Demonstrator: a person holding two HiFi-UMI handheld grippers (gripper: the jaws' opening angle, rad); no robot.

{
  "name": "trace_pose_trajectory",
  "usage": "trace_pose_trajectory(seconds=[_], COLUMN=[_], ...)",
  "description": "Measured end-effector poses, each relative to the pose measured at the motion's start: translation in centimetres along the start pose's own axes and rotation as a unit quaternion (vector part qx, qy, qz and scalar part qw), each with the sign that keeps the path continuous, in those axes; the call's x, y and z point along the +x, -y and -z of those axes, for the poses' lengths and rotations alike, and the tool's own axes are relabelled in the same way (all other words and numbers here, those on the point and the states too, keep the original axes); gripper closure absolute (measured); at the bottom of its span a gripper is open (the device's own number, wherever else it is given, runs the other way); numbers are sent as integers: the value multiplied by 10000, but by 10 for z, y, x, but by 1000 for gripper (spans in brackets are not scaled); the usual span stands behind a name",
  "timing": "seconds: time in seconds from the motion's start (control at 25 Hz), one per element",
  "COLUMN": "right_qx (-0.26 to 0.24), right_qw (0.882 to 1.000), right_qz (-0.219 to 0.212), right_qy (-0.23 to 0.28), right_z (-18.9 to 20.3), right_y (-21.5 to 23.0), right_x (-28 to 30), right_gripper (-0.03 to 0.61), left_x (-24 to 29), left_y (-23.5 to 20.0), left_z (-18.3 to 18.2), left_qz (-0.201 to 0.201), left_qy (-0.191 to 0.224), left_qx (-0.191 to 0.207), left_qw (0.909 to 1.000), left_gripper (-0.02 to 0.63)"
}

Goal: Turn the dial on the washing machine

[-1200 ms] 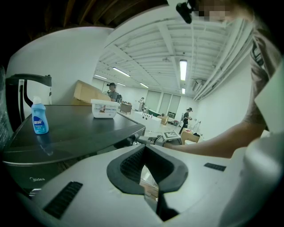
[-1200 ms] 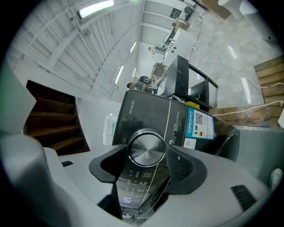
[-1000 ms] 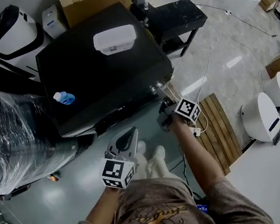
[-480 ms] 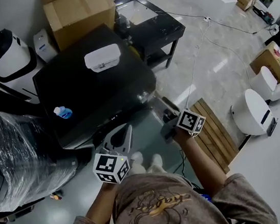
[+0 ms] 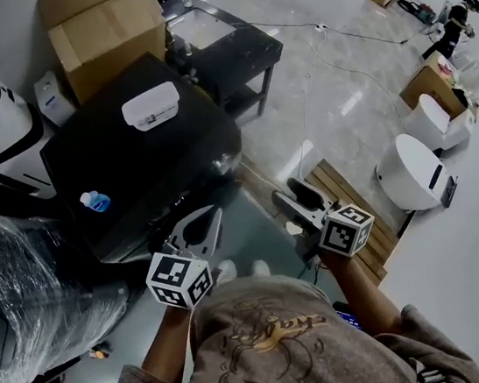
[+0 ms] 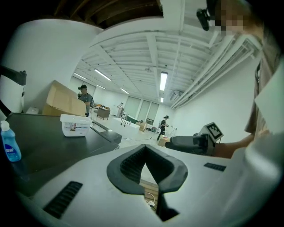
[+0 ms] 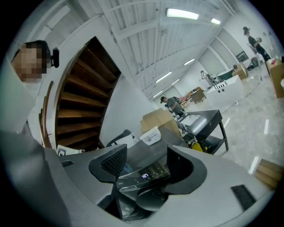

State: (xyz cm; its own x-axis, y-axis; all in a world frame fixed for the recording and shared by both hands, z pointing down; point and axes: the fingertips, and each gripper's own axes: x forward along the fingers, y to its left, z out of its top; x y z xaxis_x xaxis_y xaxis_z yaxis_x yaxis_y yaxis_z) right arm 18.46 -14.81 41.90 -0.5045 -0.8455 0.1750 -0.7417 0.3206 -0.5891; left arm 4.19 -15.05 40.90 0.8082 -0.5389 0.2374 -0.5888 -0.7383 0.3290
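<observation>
The black washing machine (image 5: 146,155) stands ahead of me, with a shiny dial (image 5: 225,163) at its front right corner. My right gripper (image 5: 298,197) hovers open over the floor, well back from that corner. Between its jaws the right gripper view shows only the lit control panel (image 7: 144,175), at a distance; the dial itself is not clear there. My left gripper (image 5: 196,230) is open and empty just in front of the machine's front edge. The left gripper (image 6: 148,153) looks across the machine's top (image 6: 44,142) towards the right gripper (image 6: 191,144).
A blue bottle (image 5: 93,200) and a white box (image 5: 150,107) sit on the machine's top. A plastic-wrapped appliance (image 5: 31,277) stands at its left, a cardboard box (image 5: 102,28) and a black table (image 5: 219,43) behind. A wooden slat mat (image 5: 346,193) lies on the floor at right.
The right gripper has drawn back from the machine's front right corner, where it was a second ago. My head has moved back too, so the machine looks farther away. The left gripper stays open.
</observation>
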Motion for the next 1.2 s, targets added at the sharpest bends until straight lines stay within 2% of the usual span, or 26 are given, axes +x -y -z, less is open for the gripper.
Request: trace_pose_trajectory(seconds=[0.28,0.44,0.56,0.8,0.88,1.2], right_qx=[-1106,-1328,-1345,-1738,-1819,-2118], right_qw=[9937,9909,9908,9839,9819,9745], right_qz=[-110,-36,-1,292,409,611], right_qy=[171,230,178,296,332,414], right_z=[7,14,21,19,19,33], right_y=[-42,-49,-49,-48,-47,-35], right_x=[-33,-33,-34,-43,-46,-40], right_gripper=[321,321,327,462,566,578], left_x=[-8,-10,-13,-18,-19,-16], left_y=[8,16,18,10,9,7], left_z=[8,13,14,8,5,5], left_qz=[108,184,215,111,106,145], left_qy=[-15,-70,-14,176,218,520], left_qx=[81,303,255,67,61,244], left_qw=[9999,9993,9994,9998,9997,9982], left_gripper=[614,614,614,614,614,614])
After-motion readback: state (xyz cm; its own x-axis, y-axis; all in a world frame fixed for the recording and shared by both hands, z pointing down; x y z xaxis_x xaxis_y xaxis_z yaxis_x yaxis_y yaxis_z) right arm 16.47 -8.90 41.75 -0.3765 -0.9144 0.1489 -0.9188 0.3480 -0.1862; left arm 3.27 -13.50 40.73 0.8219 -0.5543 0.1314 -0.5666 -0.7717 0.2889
